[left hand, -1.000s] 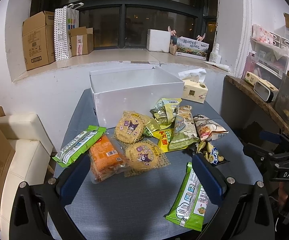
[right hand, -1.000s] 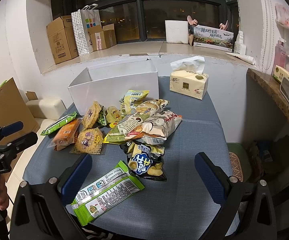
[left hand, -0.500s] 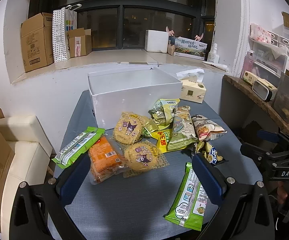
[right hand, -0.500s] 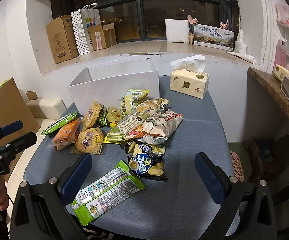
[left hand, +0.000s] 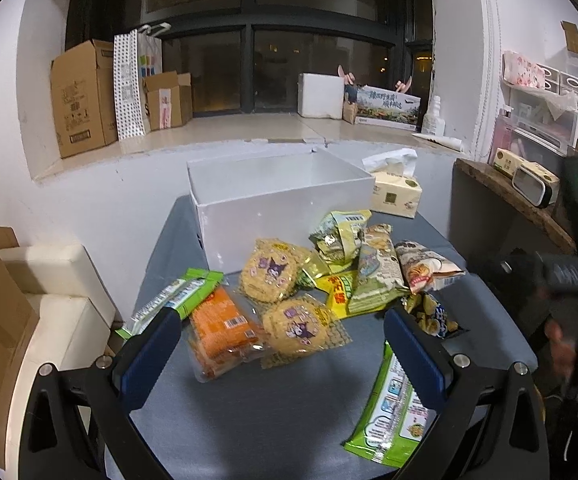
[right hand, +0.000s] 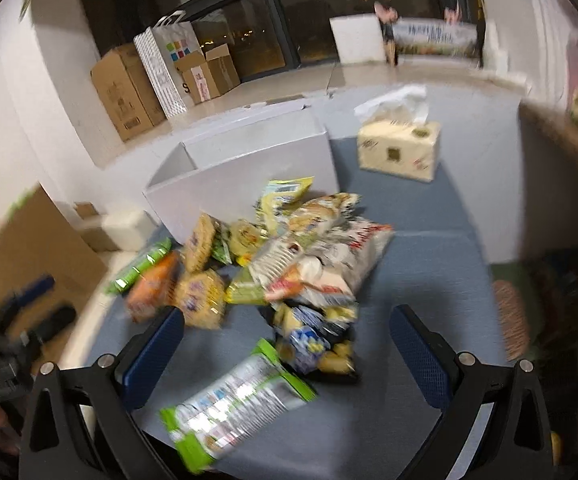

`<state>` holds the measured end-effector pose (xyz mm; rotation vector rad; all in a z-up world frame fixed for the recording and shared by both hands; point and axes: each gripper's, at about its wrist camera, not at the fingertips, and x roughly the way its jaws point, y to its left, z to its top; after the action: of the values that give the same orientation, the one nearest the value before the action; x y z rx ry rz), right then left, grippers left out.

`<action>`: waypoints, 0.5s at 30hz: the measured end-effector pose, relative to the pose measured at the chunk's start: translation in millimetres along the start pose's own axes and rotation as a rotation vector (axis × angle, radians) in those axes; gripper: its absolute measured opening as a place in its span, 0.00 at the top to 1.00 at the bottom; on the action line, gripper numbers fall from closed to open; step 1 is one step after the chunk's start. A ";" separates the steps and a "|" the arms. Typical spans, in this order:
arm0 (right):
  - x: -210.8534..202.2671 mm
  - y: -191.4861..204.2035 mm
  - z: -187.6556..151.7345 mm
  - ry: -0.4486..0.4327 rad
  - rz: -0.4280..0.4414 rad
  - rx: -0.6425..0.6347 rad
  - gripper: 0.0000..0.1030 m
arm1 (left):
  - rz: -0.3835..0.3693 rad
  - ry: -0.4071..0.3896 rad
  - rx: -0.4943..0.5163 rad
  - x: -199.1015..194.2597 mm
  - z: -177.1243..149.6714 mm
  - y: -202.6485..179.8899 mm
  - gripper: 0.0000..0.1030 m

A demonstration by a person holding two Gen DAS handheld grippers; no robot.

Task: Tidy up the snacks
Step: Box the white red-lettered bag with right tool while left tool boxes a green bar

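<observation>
Now we hold both grippers released above the worktop (left hand: 249, 412): the left gripper (left hand: 285, 344) hangs near the orange packet (left hand: 221, 326) and a round cookie pack (left hand: 297, 326), the right gripper (right hand: 289, 344) over a green-edged packet (right hand: 233, 400). Beyond them the snack pile (left hand: 353, 264) lies against the white box (left hand: 281, 204), a tissue box (left hand: 395, 198) at far right

Tissue box (left hand: 396, 199) on table (left hand: 273, 408); cardboard boxes (left hand: 83, 98) on sill.
</observation>
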<state>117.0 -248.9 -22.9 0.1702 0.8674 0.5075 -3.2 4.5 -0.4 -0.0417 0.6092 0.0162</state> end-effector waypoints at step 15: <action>118.0 -65.6 32.5 0.252 0.068 0.345 0.34 | 0.040 0.020 -0.062 22.0 -14.9 28.9 0.00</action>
<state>228.6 -245.9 -105.5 0.4592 1.1963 0.4447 5.6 32.7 -26.2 -0.0898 0.6291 0.0734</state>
